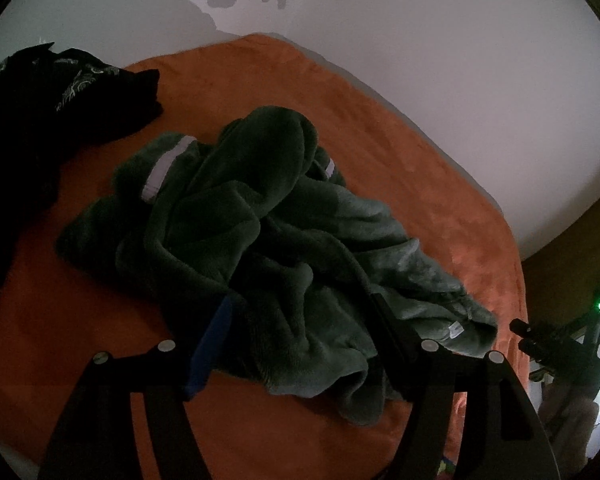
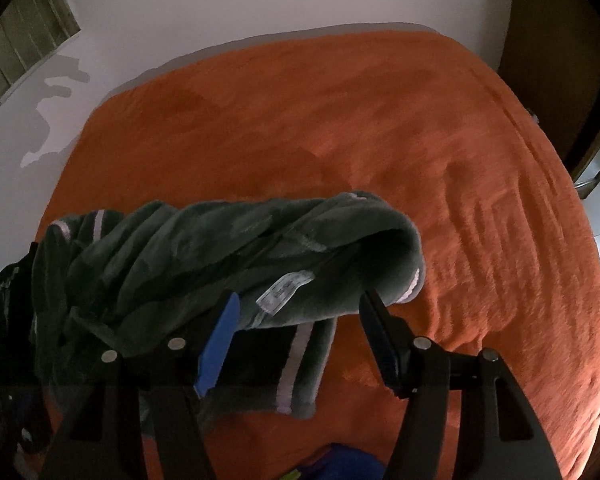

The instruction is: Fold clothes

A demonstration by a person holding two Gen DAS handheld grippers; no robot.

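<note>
Two grippers, left gripper and right gripper, jaws released and gripping nothing, poised over one crumpled green fleece garment heaped between and beyond their fingers on orange bedspread, apparently awaiting regrasp.

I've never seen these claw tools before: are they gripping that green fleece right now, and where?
Neither. The left gripper and right gripper both stand open over the crumpled green fleece garment, pads not pinching it.
</note>
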